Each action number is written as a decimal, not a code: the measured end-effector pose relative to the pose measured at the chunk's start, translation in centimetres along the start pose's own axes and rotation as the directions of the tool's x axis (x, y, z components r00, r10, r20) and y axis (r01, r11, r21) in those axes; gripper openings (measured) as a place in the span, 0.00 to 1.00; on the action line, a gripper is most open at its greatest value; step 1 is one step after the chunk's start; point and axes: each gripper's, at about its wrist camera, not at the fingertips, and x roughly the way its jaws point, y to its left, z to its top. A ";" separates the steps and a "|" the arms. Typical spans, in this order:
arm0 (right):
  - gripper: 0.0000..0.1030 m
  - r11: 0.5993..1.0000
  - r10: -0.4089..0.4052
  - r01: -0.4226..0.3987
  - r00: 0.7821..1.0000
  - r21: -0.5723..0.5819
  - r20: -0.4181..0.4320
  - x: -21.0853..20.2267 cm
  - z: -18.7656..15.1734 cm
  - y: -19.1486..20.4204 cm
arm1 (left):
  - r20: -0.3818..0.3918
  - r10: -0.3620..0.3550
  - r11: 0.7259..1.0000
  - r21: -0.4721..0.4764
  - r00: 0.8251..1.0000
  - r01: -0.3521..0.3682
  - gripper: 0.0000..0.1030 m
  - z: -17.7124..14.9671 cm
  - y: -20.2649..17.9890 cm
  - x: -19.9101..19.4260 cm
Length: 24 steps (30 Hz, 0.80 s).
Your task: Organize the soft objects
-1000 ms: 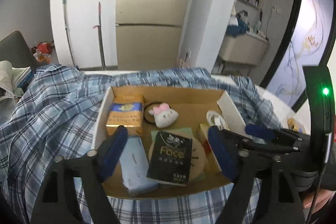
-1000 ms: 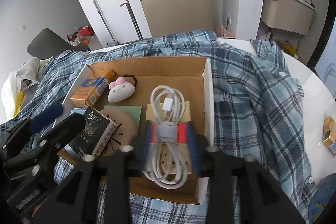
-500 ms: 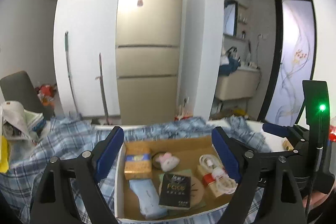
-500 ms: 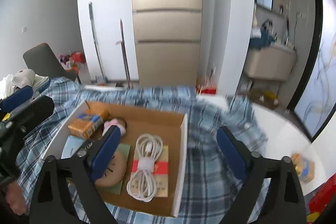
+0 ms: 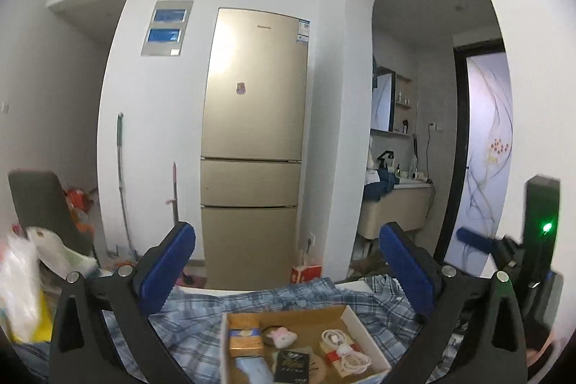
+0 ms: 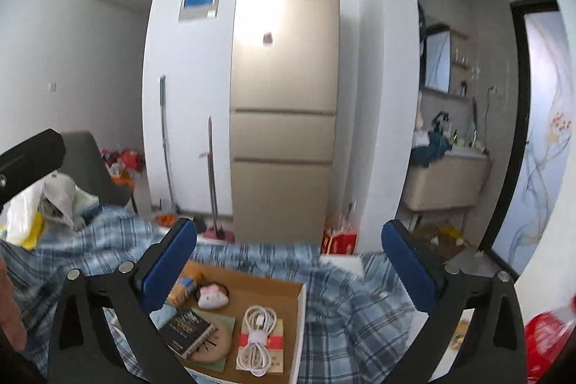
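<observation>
A shallow cardboard box (image 5: 354,315) lies on a blue plaid shirt (image 5: 194,326), low in both views. In it are a pink-and-white plush (image 6: 212,294), a coiled white cable (image 6: 257,337) on a red-banded pack, a black booklet (image 6: 189,330) and an orange pack (image 5: 244,335). My left gripper (image 5: 286,233) hangs well above and behind the box, its jaws opening with nothing between them. My right gripper (image 6: 288,233) is likewise raised, its jaws opening and empty. The plush (image 5: 284,335) and the cable (image 5: 345,348) lie untouched.
A tall gold fridge (image 5: 252,150) stands straight ahead, with a mop (image 5: 122,186) leaning on the wall to its left. A grey chair (image 5: 39,204) and plastic bags (image 5: 21,287) crowd the left. A red object (image 6: 547,340) sits at the right edge.
Both grippers rose and tilted up from looking down into the box to near level. Both jaws spread wider. The right jaws, which stood around the cable, drew away and left it in the box.
</observation>
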 end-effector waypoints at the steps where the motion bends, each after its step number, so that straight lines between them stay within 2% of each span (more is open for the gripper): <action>1: 1.00 1.000 0.003 -0.003 1.000 0.006 0.020 -1.0 0.5 -0.1 | 0.015 0.003 1.000 -0.002 1.000 -0.003 1.00 0.6 0.0 -1.1; 7: 1.00 1.000 0.025 -0.025 0.991 -0.001 0.133 -7.1 2.5 -0.1 | 0.073 0.029 0.999 0.021 0.997 -0.030 1.00 1.9 0.0 -6.3; 10: 1.00 0.999 0.034 -0.036 0.983 0.009 0.180 -10.1 2.4 0.0 | 0.090 0.036 0.999 0.029 0.995 -0.039 1.00 1.4 -0.2 -8.8; 13: 1.00 0.999 -0.004 -0.008 0.969 0.049 0.247 -12.7 1.5 -0.3 | 0.121 0.040 0.998 0.052 0.992 -0.047 1.00 0.4 -0.5 -11.7; 15: 1.00 0.999 -0.004 -0.007 0.966 0.043 0.258 -13.8 0.5 -0.1 | 0.152 0.053 0.995 0.075 0.987 -0.064 1.00 -0.5 -0.9 -13.6; 18: 1.00 0.999 0.007 -0.017 0.965 0.036 0.263 -14.9 -1.1 0.3 | 0.155 0.036 0.996 0.080 0.987 -0.049 1.00 -1.9 -1.1 -14.9; 24: 1.00 0.999 0.004 -0.015 0.967 0.041 0.255 -15.9 -4.9 0.6 | 0.139 0.028 0.997 0.069 0.990 -0.038 1.00 -6.4 -0.7 -15.2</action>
